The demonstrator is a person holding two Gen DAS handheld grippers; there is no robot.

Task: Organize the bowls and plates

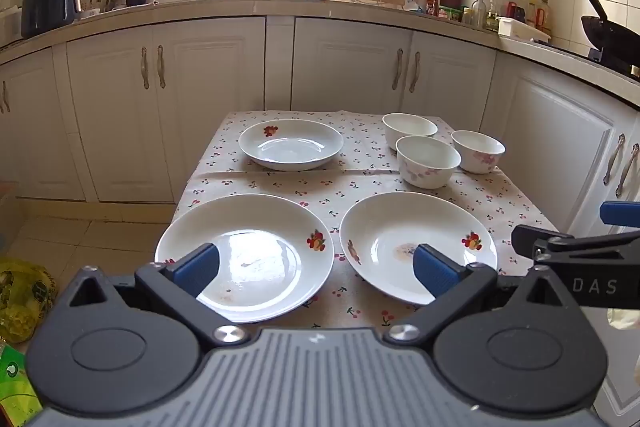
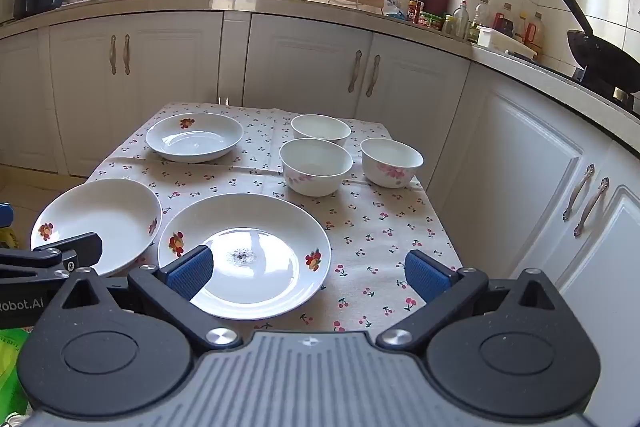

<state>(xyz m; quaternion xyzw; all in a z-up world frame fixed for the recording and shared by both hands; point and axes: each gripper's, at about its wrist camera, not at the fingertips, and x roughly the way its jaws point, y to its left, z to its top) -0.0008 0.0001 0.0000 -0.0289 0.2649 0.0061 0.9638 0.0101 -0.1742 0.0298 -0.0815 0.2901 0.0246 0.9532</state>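
Both grippers hover short of the table's near edge with jaws spread wide and empty, apparently because nothing has been picked yet. The left gripper (image 1: 316, 271) frames the gap between the two near plates, lower centre of its view: the left plate (image 1: 245, 257) and the right plate (image 1: 418, 247). A third plate (image 1: 291, 144) lies beyond. Three bowls (image 2: 316, 166) cluster at upper centre of the right gripper (image 2: 309, 269) view, on the cherry-print tablecloth (image 2: 376, 227), handy for nesting.

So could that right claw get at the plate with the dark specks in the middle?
Probably yes. The right claw is open and holds nothing, and the speckled plate lies just ahead of it near the table's front edge, its near rim uncovered, with the bowls farther back.
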